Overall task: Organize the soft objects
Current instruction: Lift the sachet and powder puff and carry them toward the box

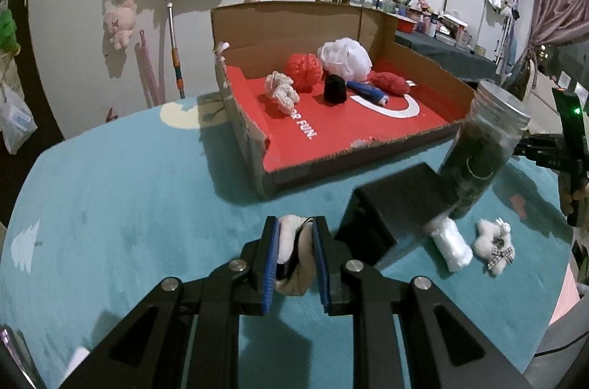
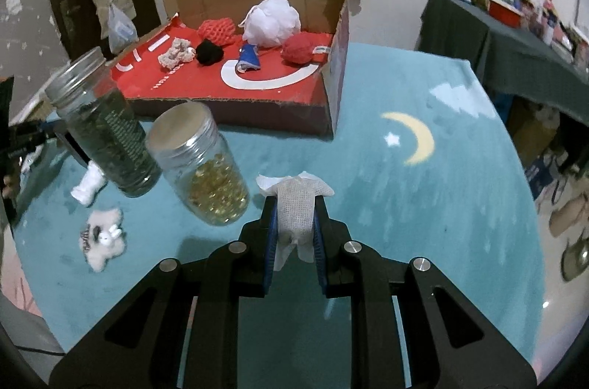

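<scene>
1. Left wrist view: my left gripper (image 1: 294,241) had its fingers clamped on a small cream-and-white soft toy (image 1: 292,256) with a dark strap or trim across it; what kind of toy it was I could not tell. It hung over the teal bench (image 1: 129,205), short of the open cardboard box (image 1: 257,146).
2. Same view: the box, red-lined, already held a white mesh pouf (image 1: 345,58), a red pouf (image 1: 304,71), a pale knitted piece (image 1: 281,91), a black item (image 1: 335,89), a blue roll (image 1: 366,91) and another red bundle (image 1: 390,82). I judged this the carry step, sorting well under way.
3. Same view: still out on the bench were a white roll (image 1: 452,249) and a small white plush (image 1: 493,243), near a dark block (image 1: 390,205) and a jar of dark leaves (image 1: 482,149).
4. Right wrist view: my right gripper (image 2: 294,227) had its fingers pinched on a white gauze pouch (image 2: 296,212), coarse weave, crumpled and limp, its top edges flopping outward.
5. Same view: the pouch sat above the bench, just beside a jar of yellow beads (image 2: 206,168), the box well ahead.
6. Next move, as I judged it: bring both loads over the low front wall, clear of the jars, and release inside.
</scene>
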`<state>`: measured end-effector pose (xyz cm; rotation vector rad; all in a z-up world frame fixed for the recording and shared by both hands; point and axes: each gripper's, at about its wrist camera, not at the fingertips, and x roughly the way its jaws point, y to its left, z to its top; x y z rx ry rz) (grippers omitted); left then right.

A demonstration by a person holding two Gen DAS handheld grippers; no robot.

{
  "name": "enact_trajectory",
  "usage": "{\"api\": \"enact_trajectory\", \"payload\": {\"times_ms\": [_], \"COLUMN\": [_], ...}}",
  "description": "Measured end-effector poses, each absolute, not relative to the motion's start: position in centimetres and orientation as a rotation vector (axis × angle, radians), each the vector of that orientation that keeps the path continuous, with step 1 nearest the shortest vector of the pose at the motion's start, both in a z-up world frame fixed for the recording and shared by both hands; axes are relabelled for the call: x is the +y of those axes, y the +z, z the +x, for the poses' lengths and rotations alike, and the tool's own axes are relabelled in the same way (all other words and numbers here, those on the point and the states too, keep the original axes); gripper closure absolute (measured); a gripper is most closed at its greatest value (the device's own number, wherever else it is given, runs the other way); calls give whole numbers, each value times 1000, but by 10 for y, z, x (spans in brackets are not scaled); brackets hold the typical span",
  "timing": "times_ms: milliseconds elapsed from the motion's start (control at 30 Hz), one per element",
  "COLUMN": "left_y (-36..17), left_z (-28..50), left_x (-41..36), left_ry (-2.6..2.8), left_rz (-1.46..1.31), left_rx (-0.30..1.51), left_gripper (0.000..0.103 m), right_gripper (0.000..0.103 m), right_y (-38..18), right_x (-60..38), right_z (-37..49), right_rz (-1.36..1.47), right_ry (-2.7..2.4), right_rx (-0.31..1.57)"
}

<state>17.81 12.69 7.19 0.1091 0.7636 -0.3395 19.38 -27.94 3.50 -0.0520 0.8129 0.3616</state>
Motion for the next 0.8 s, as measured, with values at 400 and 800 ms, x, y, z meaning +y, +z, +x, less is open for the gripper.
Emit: {"api": "enact_trajectory", "payload": {"times_ms": [400,800], "left_y": [100,108], "left_z": [210,275], "left_x": [111,61], "left_ry": [-446,-460], "left_rz": [119,131], "left_rx": [720,800], "left_gripper": [83,83], "right_gripper": [86,86], "right_y": [57,88], "right_x": [-271,-240], "right_z": [223,270], "right_rz": [-125,-155], "right_ry": [424,486], "right_rx": [790,771]}}
